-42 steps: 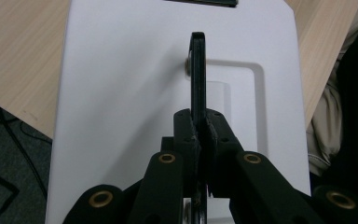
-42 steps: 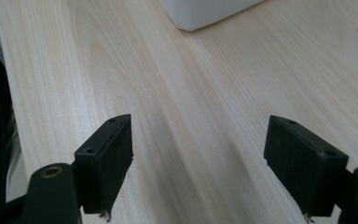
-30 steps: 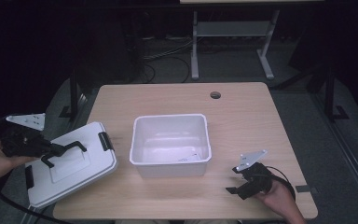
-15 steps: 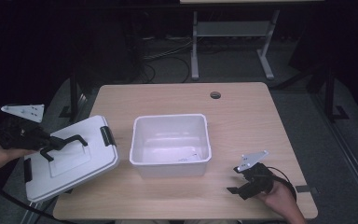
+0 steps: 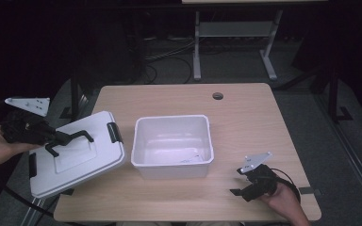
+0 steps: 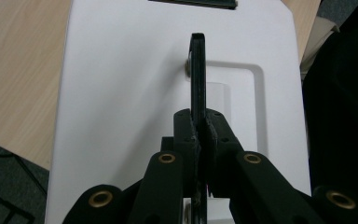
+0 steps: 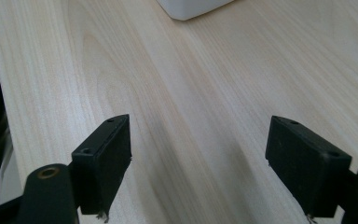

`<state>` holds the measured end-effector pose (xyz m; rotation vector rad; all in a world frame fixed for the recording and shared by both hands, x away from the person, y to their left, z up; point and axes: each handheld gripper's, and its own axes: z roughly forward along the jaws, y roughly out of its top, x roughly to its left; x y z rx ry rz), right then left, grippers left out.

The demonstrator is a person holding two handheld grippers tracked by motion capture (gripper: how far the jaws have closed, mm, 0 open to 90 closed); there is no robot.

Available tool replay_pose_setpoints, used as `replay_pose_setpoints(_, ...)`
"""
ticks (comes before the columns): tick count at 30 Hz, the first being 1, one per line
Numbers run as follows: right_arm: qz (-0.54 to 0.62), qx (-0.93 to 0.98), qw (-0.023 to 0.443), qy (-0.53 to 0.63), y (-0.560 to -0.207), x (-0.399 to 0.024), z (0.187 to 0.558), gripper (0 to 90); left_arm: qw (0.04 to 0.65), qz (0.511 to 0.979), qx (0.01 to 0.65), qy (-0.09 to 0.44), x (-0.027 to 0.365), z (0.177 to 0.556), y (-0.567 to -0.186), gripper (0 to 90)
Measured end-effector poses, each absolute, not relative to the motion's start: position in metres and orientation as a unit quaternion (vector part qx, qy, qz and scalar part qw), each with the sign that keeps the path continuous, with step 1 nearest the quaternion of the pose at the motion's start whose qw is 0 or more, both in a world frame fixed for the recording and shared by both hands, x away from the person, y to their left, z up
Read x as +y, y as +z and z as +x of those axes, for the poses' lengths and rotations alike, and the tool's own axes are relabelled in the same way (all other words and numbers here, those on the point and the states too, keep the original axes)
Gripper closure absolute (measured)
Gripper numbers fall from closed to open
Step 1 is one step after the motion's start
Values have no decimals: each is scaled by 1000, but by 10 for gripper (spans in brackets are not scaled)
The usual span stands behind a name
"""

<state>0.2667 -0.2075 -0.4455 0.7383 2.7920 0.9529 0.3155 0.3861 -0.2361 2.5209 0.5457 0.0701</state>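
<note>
Lid-carrying step, by the look of it. Over left of the box [image 5: 172, 146]: left gripper [image 5: 52, 137] clamped tight on the lid's black handle [image 5: 70, 140], jaws pinched right onto that thin bar in the left gripper view [image 6: 198, 93]. Lid [image 5: 75, 157] tilted, hanging partly off the table's [image 5: 245, 108] left edge, just beside the box but not over it yet. Next move probably: swing it right, level it out, line up the corners above the box rim before lowering, or it'll catch on one side.

Lid itself: white plastic, rounded corners, recessed panel under the handle, black latch clips at the ends.

Box: white, open, looks pretty much empty.

Right of the box: right gripper [image 5: 247, 183] parked near the table's front edge, jaws spread wide, nothing between them, just bare wood.
</note>
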Motion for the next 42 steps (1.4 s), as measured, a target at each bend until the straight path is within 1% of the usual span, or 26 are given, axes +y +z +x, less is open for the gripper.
replay_pose_setpoints(15, 243, 916, 55, 314, -445, -206, 266, 182, 284, 943, 172, 14, 346, 332, -230, 844)
replay_pose_setpoints(42, 244, 914, 53, 319, -443, -208, 266, 181, 289, 950, 115, -11, 270, 365, -232, 844)
